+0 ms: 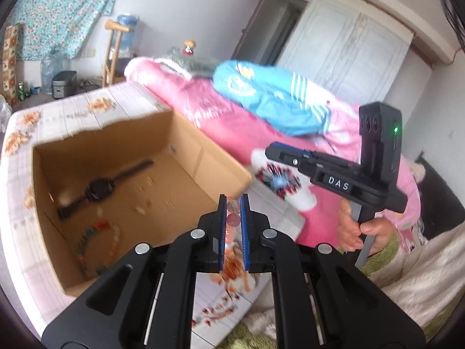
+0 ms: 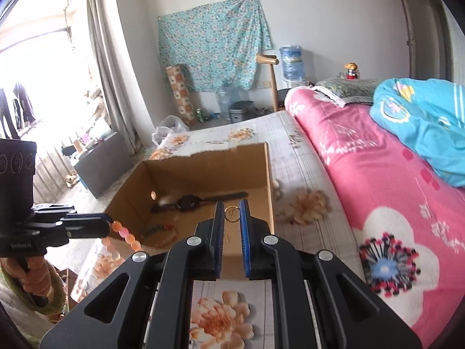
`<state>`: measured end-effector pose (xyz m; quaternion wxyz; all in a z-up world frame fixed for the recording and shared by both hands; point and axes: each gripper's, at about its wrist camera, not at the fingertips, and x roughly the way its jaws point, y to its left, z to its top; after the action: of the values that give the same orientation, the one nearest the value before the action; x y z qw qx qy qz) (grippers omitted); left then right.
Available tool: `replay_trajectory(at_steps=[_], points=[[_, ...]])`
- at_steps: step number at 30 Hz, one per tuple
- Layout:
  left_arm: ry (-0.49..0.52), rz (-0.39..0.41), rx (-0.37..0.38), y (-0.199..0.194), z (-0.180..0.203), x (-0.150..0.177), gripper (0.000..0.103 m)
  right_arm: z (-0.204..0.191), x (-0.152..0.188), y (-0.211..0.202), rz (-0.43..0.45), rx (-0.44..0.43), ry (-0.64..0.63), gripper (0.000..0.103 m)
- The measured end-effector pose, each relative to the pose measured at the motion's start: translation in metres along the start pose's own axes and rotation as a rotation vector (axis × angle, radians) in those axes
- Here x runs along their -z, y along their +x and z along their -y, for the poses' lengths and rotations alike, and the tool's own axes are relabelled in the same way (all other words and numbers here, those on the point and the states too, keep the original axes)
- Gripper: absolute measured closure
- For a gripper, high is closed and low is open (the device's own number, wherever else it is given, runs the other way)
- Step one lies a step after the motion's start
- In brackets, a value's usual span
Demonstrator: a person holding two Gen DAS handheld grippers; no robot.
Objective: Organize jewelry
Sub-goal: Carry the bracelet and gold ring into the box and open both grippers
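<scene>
My left gripper (image 1: 233,203) is shut on a bracelet of pink-orange beads (image 1: 234,219), held above the near corner of an open cardboard box (image 1: 186,145). In the right wrist view the bracelet (image 2: 125,236) dangles from the left gripper (image 2: 107,220). My right gripper (image 2: 231,206) is shut on a small gold ring (image 2: 231,214) over the box's (image 2: 268,174) near side. Inside the box lie a black wristwatch (image 2: 189,202) and a multicoloured bead bracelet (image 2: 158,229). The right gripper (image 1: 268,149) shows in the left wrist view, its jaws seen side-on.
The box stands on a flower-printed bed sheet (image 2: 293,151). A pink floral quilt (image 2: 377,174) and a blue quilt (image 2: 421,116) lie to the right. A person's hand (image 1: 363,229) holds the right gripper's handle. A floor with clutter lies beyond the bed's far edge.
</scene>
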<state>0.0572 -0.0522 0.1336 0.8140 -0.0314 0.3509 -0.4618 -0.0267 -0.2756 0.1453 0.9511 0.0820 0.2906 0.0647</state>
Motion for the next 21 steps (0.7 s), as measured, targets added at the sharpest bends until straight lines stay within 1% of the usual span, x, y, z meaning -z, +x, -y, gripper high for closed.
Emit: replay_trajectory(at_steps=[2,3,5,7,10,12,15,18,21], points=[[0.004,-0.01,-0.038,0.003,-0.007,-0.011,0.095,0.002,-0.015,0.013,-0.035,-0.047,0.004,0.092],[0.008,-0.026,-0.064,0.009,-0.012,-0.015,0.095,0.004,-0.024,0.024,-0.066,-0.074,0.006,0.092],[-0.008,-0.087,-0.095,0.027,-0.026,-0.022,0.095,0.006,-0.037,0.046,-0.133,-0.105,0.006,0.092],[-0.007,-0.155,-0.128,0.047,-0.04,-0.025,0.095,0.007,-0.048,0.074,-0.216,-0.114,-0.016,0.092],[-0.041,-0.255,-0.124,0.072,-0.062,-0.023,0.095,0.005,-0.059,0.111,-0.323,-0.111,-0.049,0.092],[-0.046,-0.317,-0.14,0.088,-0.073,-0.021,0.095,0.004,-0.061,0.127,-0.378,-0.113,-0.068,0.092],[-0.072,-0.402,-0.108,0.104,-0.083,-0.016,0.095,-0.001,-0.064,0.153,-0.453,-0.104,-0.116,0.092],[-0.098,-0.473,-0.108,0.12,-0.094,-0.012,0.095,-0.007,-0.063,0.167,-0.489,-0.086,-0.157,0.092],[-0.151,-0.532,-0.092,0.135,-0.105,-0.007,0.095,-0.006,-0.065,0.178,-0.512,-0.075,-0.169,0.092]])
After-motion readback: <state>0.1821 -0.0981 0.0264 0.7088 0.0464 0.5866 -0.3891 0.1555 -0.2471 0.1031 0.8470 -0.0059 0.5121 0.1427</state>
